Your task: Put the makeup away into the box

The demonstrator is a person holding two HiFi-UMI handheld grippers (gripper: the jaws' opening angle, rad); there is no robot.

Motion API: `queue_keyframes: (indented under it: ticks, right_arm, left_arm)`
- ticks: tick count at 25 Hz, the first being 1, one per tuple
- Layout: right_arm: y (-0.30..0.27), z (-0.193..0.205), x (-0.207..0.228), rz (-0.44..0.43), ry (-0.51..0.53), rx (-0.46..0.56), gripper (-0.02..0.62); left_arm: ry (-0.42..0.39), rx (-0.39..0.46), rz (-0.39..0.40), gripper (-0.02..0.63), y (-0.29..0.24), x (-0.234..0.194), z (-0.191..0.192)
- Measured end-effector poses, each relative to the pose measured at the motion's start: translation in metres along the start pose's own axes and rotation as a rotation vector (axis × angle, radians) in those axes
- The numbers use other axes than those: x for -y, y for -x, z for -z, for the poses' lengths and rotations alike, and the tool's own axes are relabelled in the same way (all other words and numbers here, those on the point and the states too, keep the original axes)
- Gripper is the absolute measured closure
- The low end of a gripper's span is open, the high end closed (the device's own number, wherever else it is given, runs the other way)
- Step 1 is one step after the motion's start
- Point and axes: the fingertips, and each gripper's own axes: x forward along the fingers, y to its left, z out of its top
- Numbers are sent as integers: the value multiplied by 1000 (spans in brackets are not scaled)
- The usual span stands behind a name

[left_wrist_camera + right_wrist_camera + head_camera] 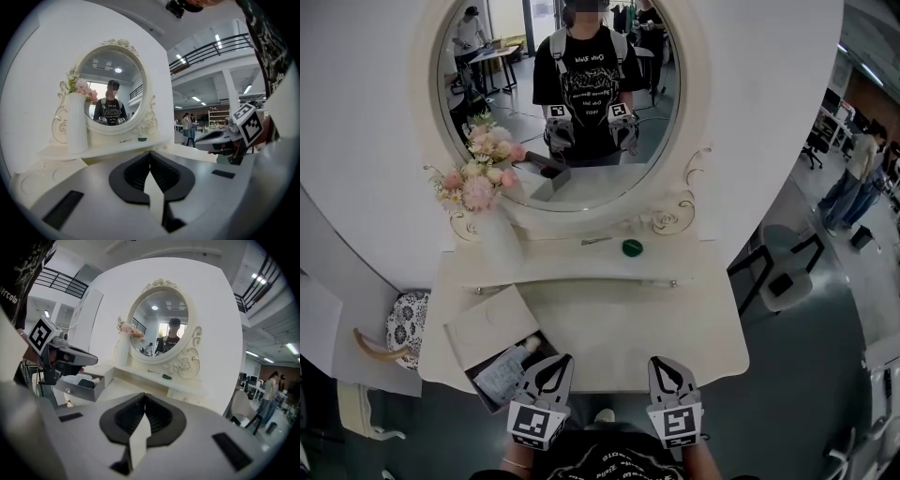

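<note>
A small round green makeup item [632, 247] [142, 138] [166, 376] lies on the raised shelf under the mirror, with a thin metal tool [597, 241] [152, 371] to its left. An open drawer-like box [484, 388] [74, 389] sticks out at the table's front left and holds a white packet, a dark item and a tube. My left gripper [561, 360] [150, 153] hovers at the front edge beside that box, shut and empty. My right gripper [661, 362] [144, 394] is level with it to the right, also shut and empty.
A white dressing table [675, 328] carries a round mirror [581, 178] and a tall white vase of flowers [499, 239] [76, 124] at the back left. A patterned stool [406, 323] stands to the left, a chair [787, 272] to the right. People stand far off.
</note>
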Motion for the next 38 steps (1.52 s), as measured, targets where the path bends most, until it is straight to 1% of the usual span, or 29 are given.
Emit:
queue_keyframes:
  ticks: [14, 16, 19, 21, 25, 33, 38]
  right_arm:
    - [-32, -14, 14, 20, -22, -7, 584]
    - [-39, -15, 14, 11, -22, -24, 584]
    - [-51, -13, 8, -30, -9, -64, 584]
    - [-57, -14, 6, -37, -10, -73, 584]
    - [-68, -20, 10, -27, -25, -75, 583]
    - [-88, -31, 26, 12, -64, -80, 583]
    - [-102, -37, 32, 17, -68, -82, 581]
  left_arm:
    - [13, -3, 13, 591, -20, -27, -4]
    - [14, 2, 17, 591, -25, -32, -5]
    - [26, -3, 17, 591, -31, -39, -7]
    - [24, -11, 19, 591, -34, -43, -7]
    - [16, 0, 47, 591, -40, -46, -7]
    - [28, -6, 63, 591, -50, -62, -7]
    - [47, -10, 74, 591, -57, -68, -6]
